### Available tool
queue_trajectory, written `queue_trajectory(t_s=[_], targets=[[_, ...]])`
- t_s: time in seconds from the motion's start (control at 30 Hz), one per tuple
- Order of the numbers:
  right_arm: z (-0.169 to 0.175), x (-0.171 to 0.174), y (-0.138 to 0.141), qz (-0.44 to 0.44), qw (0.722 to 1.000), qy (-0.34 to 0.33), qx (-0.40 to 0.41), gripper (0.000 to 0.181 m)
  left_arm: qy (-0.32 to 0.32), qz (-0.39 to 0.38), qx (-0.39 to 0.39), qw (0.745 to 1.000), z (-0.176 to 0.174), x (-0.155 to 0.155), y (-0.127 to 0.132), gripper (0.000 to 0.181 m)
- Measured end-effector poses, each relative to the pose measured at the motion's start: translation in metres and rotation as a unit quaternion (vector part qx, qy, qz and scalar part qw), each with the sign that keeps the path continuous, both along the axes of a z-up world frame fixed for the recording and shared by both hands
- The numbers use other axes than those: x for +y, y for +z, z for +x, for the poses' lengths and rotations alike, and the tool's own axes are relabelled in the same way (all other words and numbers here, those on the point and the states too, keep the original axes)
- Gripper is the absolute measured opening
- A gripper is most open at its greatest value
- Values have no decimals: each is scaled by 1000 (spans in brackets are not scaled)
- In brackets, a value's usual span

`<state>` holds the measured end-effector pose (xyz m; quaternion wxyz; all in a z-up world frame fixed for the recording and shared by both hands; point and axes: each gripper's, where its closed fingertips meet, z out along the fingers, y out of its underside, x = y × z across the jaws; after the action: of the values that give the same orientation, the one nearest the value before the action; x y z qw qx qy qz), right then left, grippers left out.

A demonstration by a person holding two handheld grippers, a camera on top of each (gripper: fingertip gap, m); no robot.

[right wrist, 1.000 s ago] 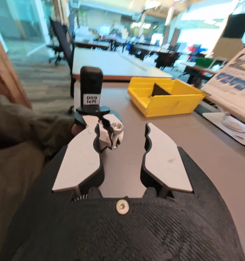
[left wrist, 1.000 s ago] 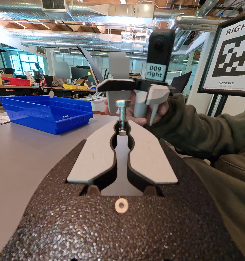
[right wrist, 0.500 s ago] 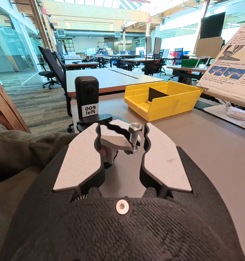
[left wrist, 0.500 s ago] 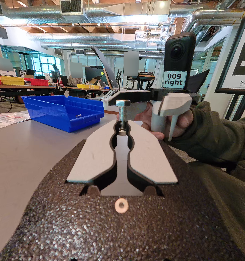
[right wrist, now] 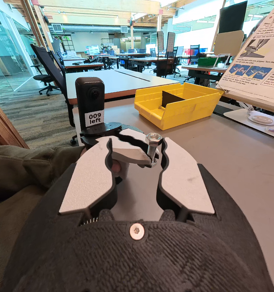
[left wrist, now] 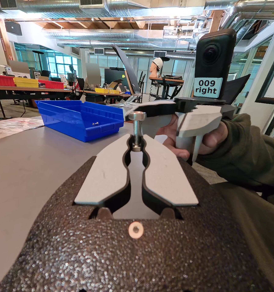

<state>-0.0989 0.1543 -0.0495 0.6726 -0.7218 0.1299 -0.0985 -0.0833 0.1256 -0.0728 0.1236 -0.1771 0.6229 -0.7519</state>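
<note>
Room: we're in an open workshop with ducts overhead and a grey table (left wrist: 30, 158) under both tools.
Left gripper (left wrist: 137, 142): fingers are clamped on the lower end of a bolt (left wrist: 137, 131), which stands upright above the table.
Nut (right wrist: 154, 137): sits at the top of the bolt, with its bore showing.
Right gripper (right wrist: 137, 142): fingers are spread wide with nothing pinched. The nut lies between the tips, right up by the right-hand one, and we can't call contact.
Left view only: a blue bin (left wrist: 101, 131) far left with small bolts (left wrist: 95, 123) inside, and the right tool side-on, its fingers level with the nut.
Right view only: the gap between the fingers, a yellow bin (right wrist: 180, 117) far right with a black divider, and a sheet (right wrist: 259, 63) on a stand.
</note>
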Motion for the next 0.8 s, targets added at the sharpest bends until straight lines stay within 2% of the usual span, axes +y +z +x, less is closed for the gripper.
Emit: queue_trajectory(t_s=[0.33, 0.57, 0.8], targets=[[3, -3, -6, -20, 1000, -2, 11, 57, 21, 7, 14, 1000, 8, 7, -4, 9], [6, -3, -5, -7, 1000, -17, 7, 60, 2, 22, 9, 1000, 2, -1, -6, 9], [2, -2, -5, -24, 1000, -10, -2, 61, 52, 19, 23, 998, 15, 12, -4, 9]])
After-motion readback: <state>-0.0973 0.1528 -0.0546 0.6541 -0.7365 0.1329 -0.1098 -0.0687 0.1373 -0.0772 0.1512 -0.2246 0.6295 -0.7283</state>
